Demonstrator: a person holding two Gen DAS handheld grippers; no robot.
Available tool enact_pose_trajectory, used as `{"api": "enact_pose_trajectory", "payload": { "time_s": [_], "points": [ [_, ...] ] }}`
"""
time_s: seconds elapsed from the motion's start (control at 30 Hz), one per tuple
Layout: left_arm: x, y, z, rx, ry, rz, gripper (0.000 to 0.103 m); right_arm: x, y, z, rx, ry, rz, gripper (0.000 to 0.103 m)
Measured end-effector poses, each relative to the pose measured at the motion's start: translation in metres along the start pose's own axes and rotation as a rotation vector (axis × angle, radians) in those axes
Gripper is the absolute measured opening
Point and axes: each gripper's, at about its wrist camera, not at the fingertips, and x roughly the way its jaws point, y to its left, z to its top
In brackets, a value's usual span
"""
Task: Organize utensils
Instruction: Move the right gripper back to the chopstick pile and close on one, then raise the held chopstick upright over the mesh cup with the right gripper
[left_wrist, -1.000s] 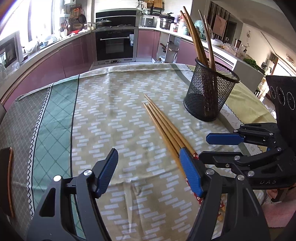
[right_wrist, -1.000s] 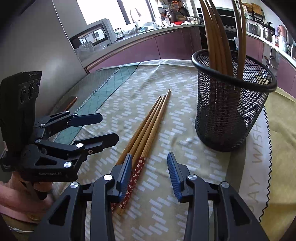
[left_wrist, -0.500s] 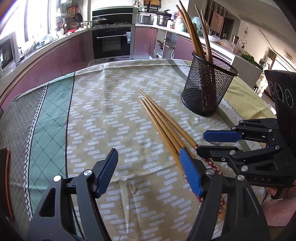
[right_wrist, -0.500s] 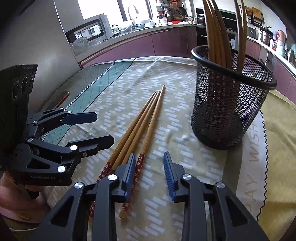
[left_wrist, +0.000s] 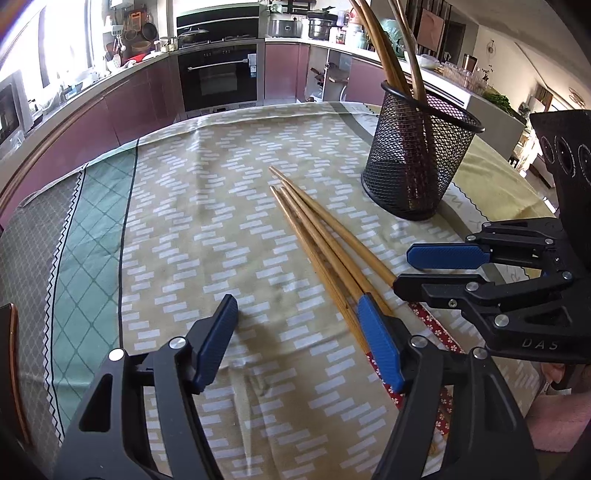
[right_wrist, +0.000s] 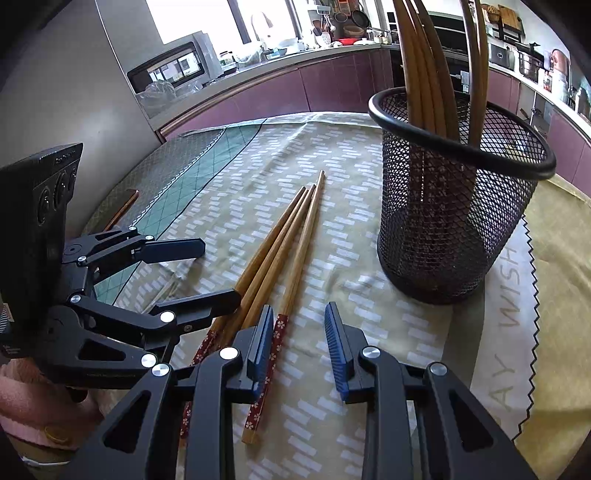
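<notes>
Three wooden chopsticks (right_wrist: 284, 243) with red flowered ends lie side by side on the patterned tablecloth (right_wrist: 354, 192). My right gripper (right_wrist: 299, 310) is open and low over their red ends. The rightmost chopstick lies between its jaws, close against the left pad (right_wrist: 262, 347) and clear of the right one. My left gripper (left_wrist: 297, 306) is open beside the chopsticks (left_wrist: 325, 243), and its right finger (left_wrist: 378, 343) lies over them. A black mesh cup (right_wrist: 454, 206) (left_wrist: 417, 166) holding several more chopsticks stands upright just beyond. Each gripper also shows in the other's view: the right gripper (left_wrist: 402, 271) and the left gripper (right_wrist: 221, 271).
A person's pink sleeve (right_wrist: 33, 402) is behind the left gripper. A wooden chair back (left_wrist: 13, 354) rises at the table's left edge. Purple kitchen cabinets, an oven (left_wrist: 218, 77) and a microwave (right_wrist: 170, 70) lie beyond the table.
The right jaws have narrowed around the rightmost chopstick. The left gripper has barely shifted and stays as wide as before.
</notes>
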Motion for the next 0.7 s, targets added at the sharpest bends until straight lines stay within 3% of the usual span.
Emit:
{"api": "enact_pose_trajectory", "payload": {
  "time_s": [0.4,0.57,0.7],
  "points": [
    [0.005,0.007,0.007,0.014,0.005,0.030,0.040,0.016,0.013,0.015,-0.043,-0.014,-0.056,0.027],
    [0.010,0.010,0.013,-0.002,0.003,0.030,0.029,0.021,0.013,0.020,-0.045,-0.025,-0.081,0.020],
    [0.012,0.012,0.016,-0.027,0.001,0.020,0.015,0.021,0.006,0.022,-0.002,-0.031,-0.068,0.008]
  ]
}}
